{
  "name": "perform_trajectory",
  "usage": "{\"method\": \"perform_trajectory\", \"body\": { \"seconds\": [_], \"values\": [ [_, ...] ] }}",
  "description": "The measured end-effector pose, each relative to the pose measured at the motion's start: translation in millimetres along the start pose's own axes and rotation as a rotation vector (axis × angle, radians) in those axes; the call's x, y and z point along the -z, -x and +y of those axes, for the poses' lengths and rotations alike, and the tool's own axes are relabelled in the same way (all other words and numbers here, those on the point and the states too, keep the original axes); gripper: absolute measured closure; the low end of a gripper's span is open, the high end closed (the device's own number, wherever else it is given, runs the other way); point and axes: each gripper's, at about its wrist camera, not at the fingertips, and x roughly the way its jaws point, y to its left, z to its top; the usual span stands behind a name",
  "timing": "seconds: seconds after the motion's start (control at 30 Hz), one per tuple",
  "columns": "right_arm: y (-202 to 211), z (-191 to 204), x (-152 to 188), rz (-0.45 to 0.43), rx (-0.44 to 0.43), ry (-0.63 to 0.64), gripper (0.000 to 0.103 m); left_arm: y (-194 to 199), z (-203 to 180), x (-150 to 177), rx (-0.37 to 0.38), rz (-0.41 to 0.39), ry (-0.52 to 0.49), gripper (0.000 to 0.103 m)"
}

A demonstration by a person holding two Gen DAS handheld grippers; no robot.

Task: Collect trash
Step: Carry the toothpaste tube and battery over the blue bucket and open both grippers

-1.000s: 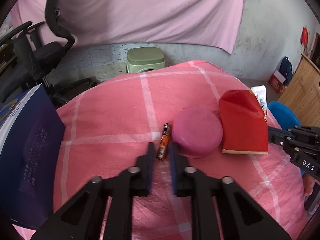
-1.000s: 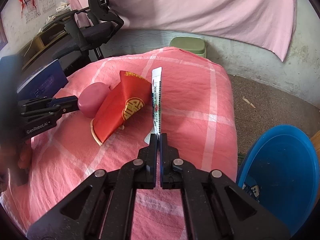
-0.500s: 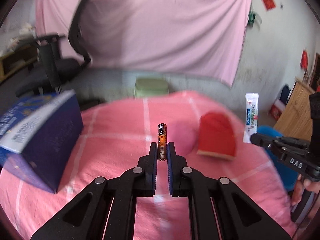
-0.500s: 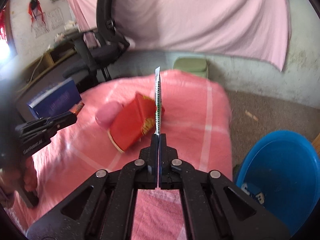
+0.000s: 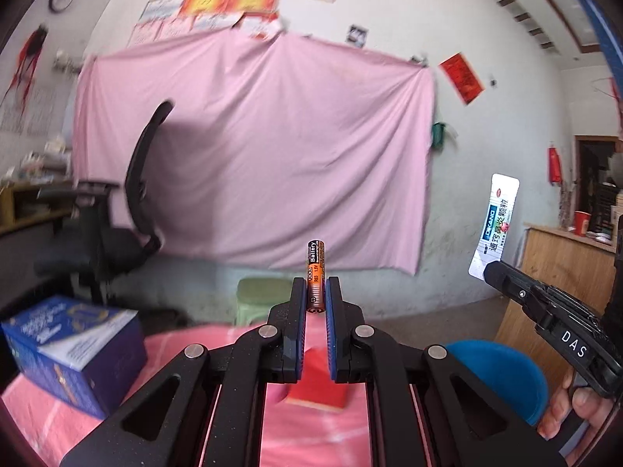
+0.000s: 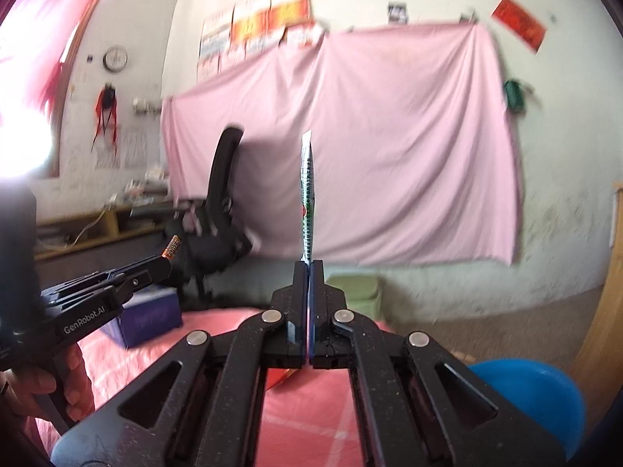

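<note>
Left wrist view: my left tongs (image 5: 316, 301) are pinching an orange and black battery (image 5: 315, 272), which stands upright at frame centre, its lower part between the blue pads. At right, my right tongs (image 5: 491, 271) grip a white sachet (image 5: 493, 225) by its lower end. A blue basin (image 5: 502, 373) sits at lower right; a blue box (image 5: 74, 346) rests on the pink checked tabletop (image 5: 39, 420) at lower left.

Right wrist view: my right tongs (image 6: 310, 272) are pressed together on the sachet (image 6: 307, 198), seen edge-on, rising from centre. At left, my left tongs (image 6: 161, 266) hold the battery (image 6: 172, 247), tip showing. The basin (image 6: 537, 397) lies lower right.
</note>
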Motion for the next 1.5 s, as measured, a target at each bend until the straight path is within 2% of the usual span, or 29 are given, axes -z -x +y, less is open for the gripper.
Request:
{"method": "perform_trajectory", "body": {
  "seconds": [0.17,0.43,0.63,0.87,1.0,1.13,1.33,1.5],
  "values": [
    [30.1,-16.7,-7.4,-0.081,0.067,-0.006,0.082,1.6,-35.9,-14.7,0.074,-0.031,-0.036,0.096],
    [68.9,-56.9,-1.8,-0.08,0.174,-0.032,0.082,-14.0,-103.4,-18.9,0.199,-0.033,-0.093,0.096],
    [84.7,-89.6,13.3,0.003,0.249,-0.091,0.082,-33.4,-149.6,-6.2,0.291,0.033,-0.133,0.096],
    [88.4,-123.6,29.7,0.12,0.318,-0.176,0.082,-56.2,-178.0,14.6,0.327,0.106,-0.149,0.096],
    [81.0,-141.5,42.3,0.206,0.337,-0.236,0.082,-72.3,-188.2,24.3,0.338,0.171,-0.159,0.096],
    [72.5,-153.4,52.9,0.269,0.338,-0.283,0.082,-94.7,-195.5,33.8,0.352,0.275,-0.142,0.096],
    [60.9,-162.4,63.3,0.339,0.337,-0.316,0.082,-129.3,-199.3,50.1,0.396,0.434,-0.098,0.096],
    [51.8,-168.6,70.9,0.388,0.347,-0.326,0.08,-147.9,-201.2,56.2,0.388,0.516,-0.054,0.096]
  ]
}}
